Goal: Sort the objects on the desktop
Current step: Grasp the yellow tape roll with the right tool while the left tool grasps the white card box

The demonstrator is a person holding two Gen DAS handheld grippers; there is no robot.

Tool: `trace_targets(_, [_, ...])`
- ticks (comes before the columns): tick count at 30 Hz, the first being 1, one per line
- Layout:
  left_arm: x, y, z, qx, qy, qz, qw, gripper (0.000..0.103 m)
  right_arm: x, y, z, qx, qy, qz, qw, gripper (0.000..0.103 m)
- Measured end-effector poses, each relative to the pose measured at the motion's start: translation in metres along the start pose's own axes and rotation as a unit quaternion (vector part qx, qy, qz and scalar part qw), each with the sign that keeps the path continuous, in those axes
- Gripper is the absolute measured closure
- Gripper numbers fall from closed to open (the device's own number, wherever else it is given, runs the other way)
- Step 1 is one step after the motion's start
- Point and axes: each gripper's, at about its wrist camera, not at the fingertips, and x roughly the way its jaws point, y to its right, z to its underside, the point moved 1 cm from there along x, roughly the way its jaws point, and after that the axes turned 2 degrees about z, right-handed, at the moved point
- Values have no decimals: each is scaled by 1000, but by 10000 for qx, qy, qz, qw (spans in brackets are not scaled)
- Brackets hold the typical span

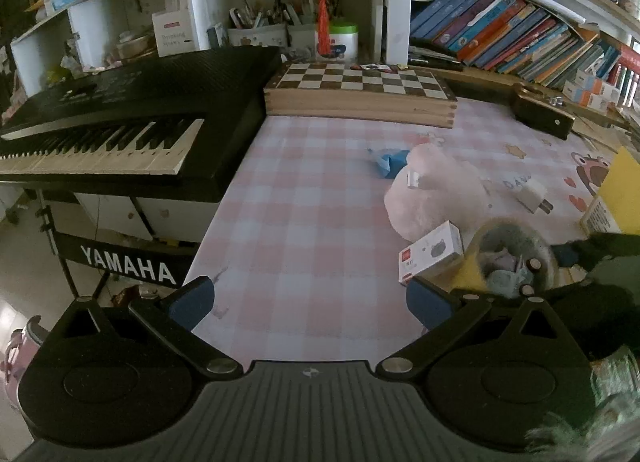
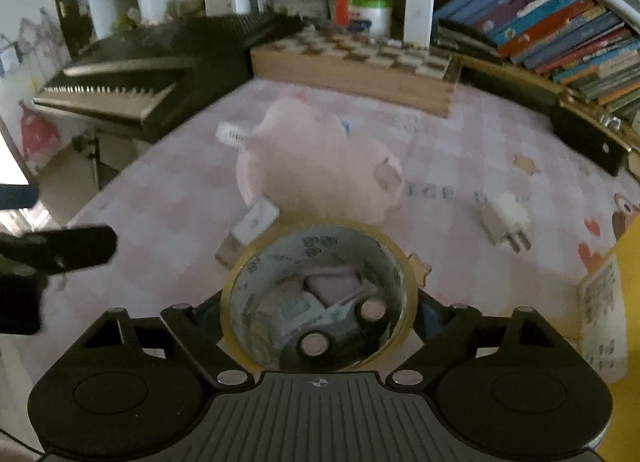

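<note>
My right gripper point(image 2: 319, 312) brackets a yellowish roll of clear packing tape point(image 2: 318, 290), hole facing the lens, a small pastel toy car point(image 2: 332, 314) inside it; jaws stand wide at the roll's flanks, contact unclear. My left gripper point(image 1: 310, 302), nothing between its spread blue pads point(image 1: 192, 300), hovers over the pink checked table mat point(image 1: 304, 197) left of the roll.

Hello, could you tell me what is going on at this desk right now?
A person is sorting desk clutter with a handheld gripper in each hand. The right gripper has its jaws around a roll of clear tape that rings a small toy car. The left gripper hangs open over bare tablecloth. A pink plush toy, a small white box and a white charger plug lie on the cloth.
</note>
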Motion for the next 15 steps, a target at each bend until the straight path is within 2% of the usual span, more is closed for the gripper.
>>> trace_targets(7, [19,13,-10,54,-107,237,9996,0,-35,27,-16,375,584,201,9974,13])
trace_targets(12, [34,33,-15,263,-181,605,9977,0,-51,48,-17,749,664,487,9938,13])
trace_targets(15, [47,49,-16,603,-273,745,9950,5,-57,57,-14,860,665,613,9922,13])
